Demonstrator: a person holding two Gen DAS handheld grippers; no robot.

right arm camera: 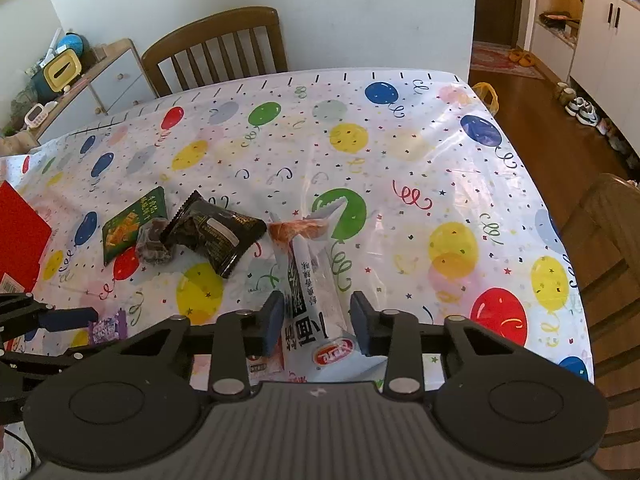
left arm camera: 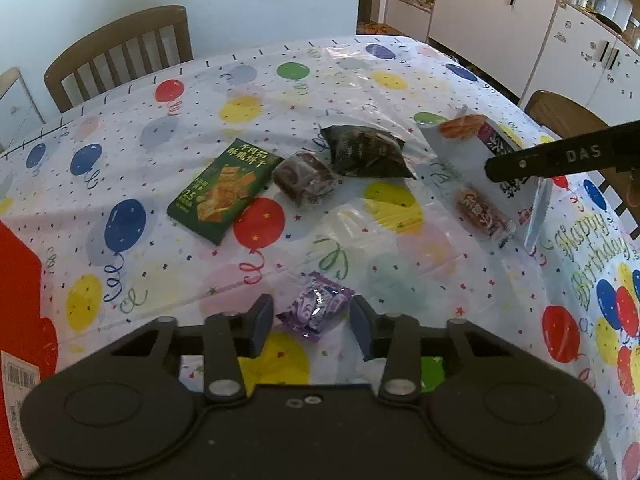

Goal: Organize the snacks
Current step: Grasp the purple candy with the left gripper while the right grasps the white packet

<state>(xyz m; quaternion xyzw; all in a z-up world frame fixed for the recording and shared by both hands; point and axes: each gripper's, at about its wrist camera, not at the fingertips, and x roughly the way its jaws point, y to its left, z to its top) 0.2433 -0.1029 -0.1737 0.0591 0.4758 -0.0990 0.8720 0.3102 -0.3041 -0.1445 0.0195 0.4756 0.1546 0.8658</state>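
My left gripper [left arm camera: 312, 312] is open low over the table, its fingertips on either side of a small purple packet [left arm camera: 316, 306] without touching it. Beyond lie a green biscuit packet [left arm camera: 224, 190], a brown wrapped cake [left arm camera: 304, 178] and a dark crinkled packet [left arm camera: 364, 152]. My right gripper [right arm camera: 318, 322] is shut on the near end of a long white packet [right arm camera: 312, 300], which is creased and tilted between the pads. A small red-and-white sausage snack [left arm camera: 484, 212] lies beside it. In the right wrist view, the left gripper [right arm camera: 68, 318] shows beside the purple packet [right arm camera: 108, 326].
A balloon-print plastic cloth [right arm camera: 400, 152] covers the table. A red box [left arm camera: 16, 280] sits at the left edge. Wooden chairs stand at the far side [right arm camera: 216, 48] and the right side [right arm camera: 608, 232]. White cabinets [left arm camera: 500, 12] line the room behind.
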